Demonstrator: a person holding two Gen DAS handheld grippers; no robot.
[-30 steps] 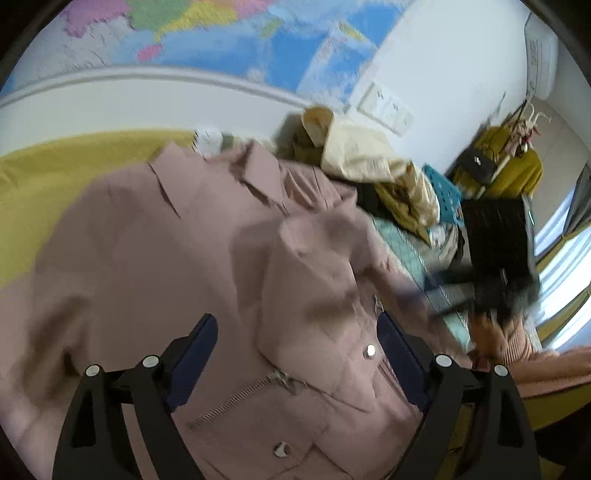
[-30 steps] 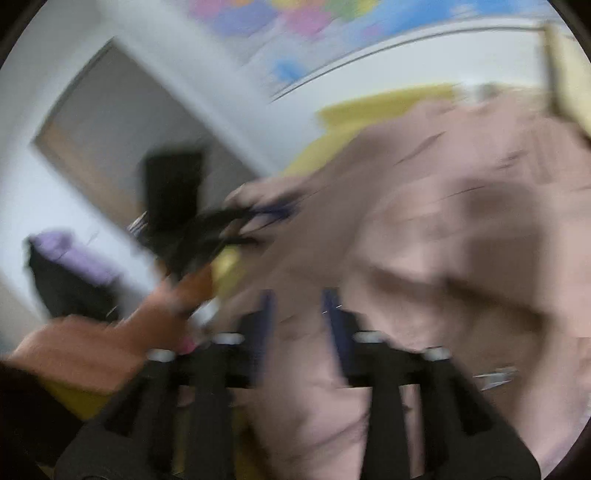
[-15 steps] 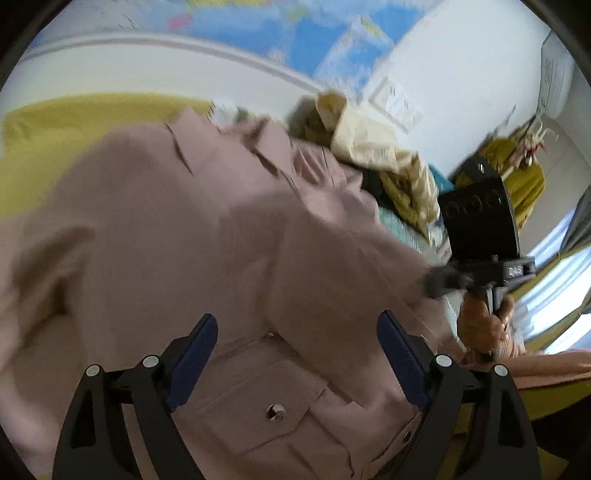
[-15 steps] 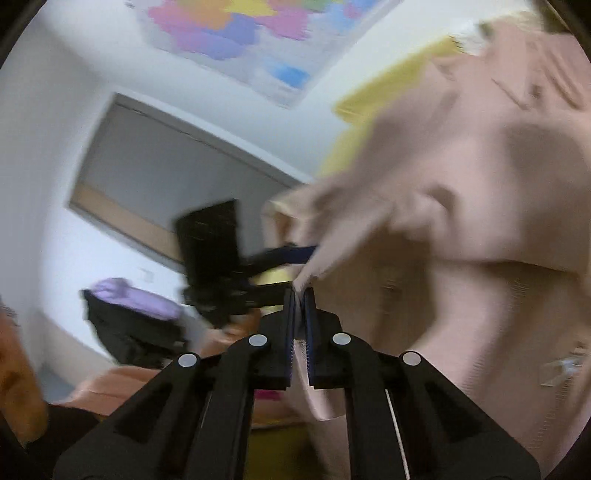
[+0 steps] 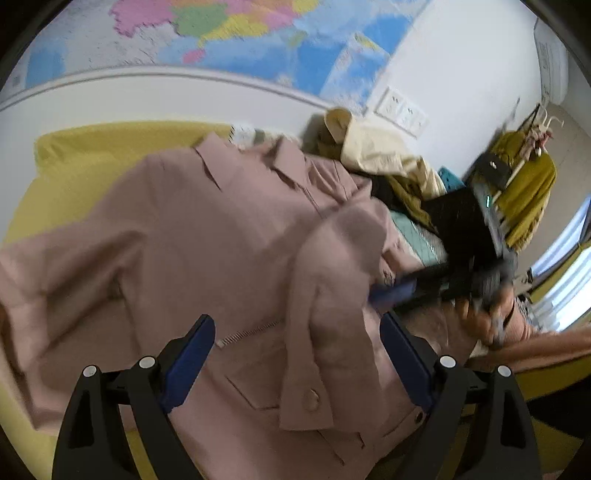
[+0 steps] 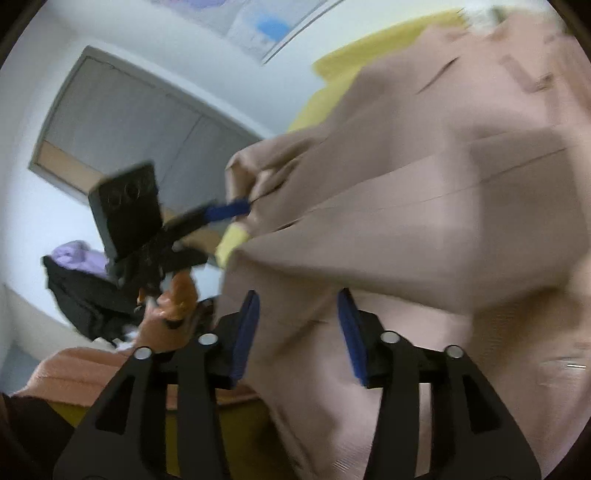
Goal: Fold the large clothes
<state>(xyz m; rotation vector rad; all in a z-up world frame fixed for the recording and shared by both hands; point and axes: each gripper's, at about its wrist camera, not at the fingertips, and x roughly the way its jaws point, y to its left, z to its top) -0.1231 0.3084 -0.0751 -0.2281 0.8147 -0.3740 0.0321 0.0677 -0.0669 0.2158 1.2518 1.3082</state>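
A dusty-pink jacket [image 5: 221, 236] lies spread on a yellow bed [image 5: 74, 155], collar toward the wall. Its right sleeve [image 5: 332, 314] is folded across the front. My left gripper [image 5: 295, 354] is open, hovering over the jacket's lower front with the sleeve between its fingers. In the right wrist view my right gripper [image 6: 297, 325] is open over the jacket's [image 6: 424, 184] edge. In that view the left gripper [image 6: 225, 212] touches the far jacket edge. In the left wrist view the right gripper [image 5: 399, 291] sits at the jacket's right side.
A pile of cream, olive and black clothes [image 5: 388, 173] lies at the bed's head on the right. A world map [image 5: 240, 33] hangs on the wall. A rack with yellow garments [image 5: 524, 184] stands at the far right. A grey wardrobe [image 6: 129, 122] stands behind the left gripper.
My right gripper was shut on the sleeve edge half a second ago; it is now open and the sleeve lies across the jacket front. The left gripper stayed open.
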